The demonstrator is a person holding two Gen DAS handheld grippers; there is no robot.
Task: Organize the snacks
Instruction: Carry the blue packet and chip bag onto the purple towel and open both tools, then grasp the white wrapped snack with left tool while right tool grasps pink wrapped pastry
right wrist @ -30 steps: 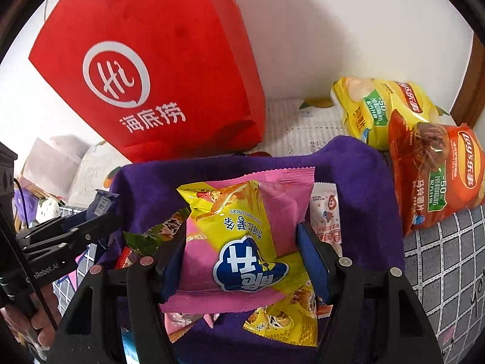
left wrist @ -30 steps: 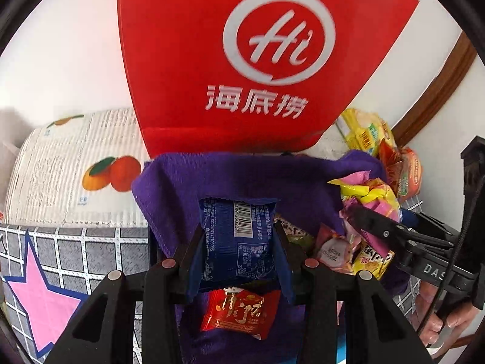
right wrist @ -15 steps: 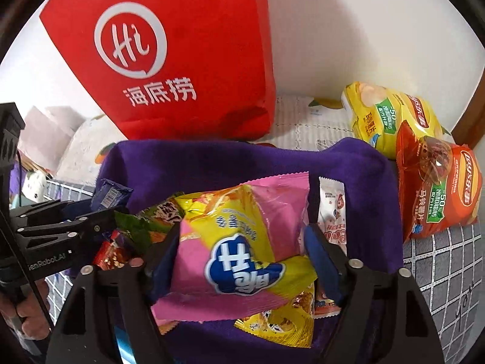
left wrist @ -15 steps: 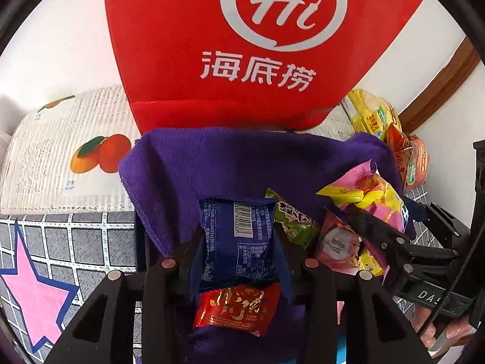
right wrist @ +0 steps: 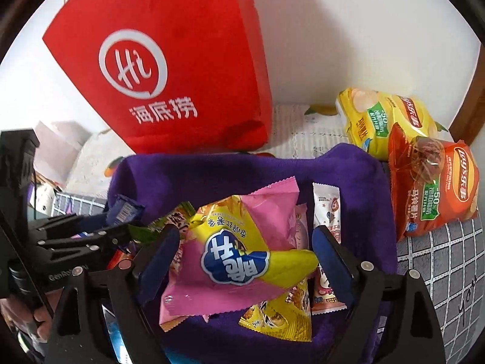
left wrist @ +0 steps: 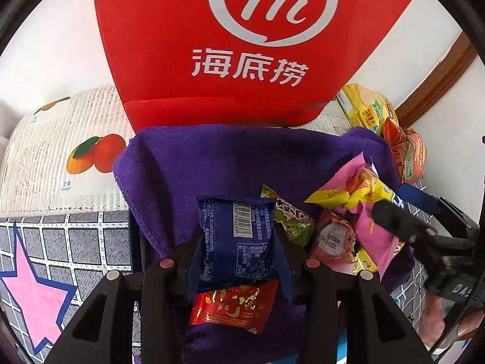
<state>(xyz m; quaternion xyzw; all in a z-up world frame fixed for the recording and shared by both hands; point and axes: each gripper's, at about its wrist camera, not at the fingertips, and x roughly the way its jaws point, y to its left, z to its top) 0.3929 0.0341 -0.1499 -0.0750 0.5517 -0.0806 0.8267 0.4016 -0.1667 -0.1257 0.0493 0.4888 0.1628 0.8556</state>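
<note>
My left gripper [left wrist: 238,242] is shut on a blue snack packet [left wrist: 236,239] and holds it over the purple-cloth-lined basket [left wrist: 212,157]. A red packet [left wrist: 233,306] lies below it in the basket. My right gripper [right wrist: 242,242] stands open around a pink and yellow snack bag [right wrist: 233,251] that rests on other packets in the same basket [right wrist: 212,176]; its pads are apart from the bag. The left gripper also shows in the right wrist view [right wrist: 91,236], and the right gripper in the left wrist view [left wrist: 403,221].
A tall red paper bag [left wrist: 242,45] stands right behind the basket against the wall. Yellow [right wrist: 385,118] and orange [right wrist: 433,182] chip bags lie to the right. A white fruit-print cloth [left wrist: 60,151] lies left, over a grey checked tablecloth [left wrist: 60,242].
My right gripper has opened and let go of the pink and yellow bag, which now lies in the basket. Both grippers moved down and forward toward the basket. The left still holds the blue packet.
</note>
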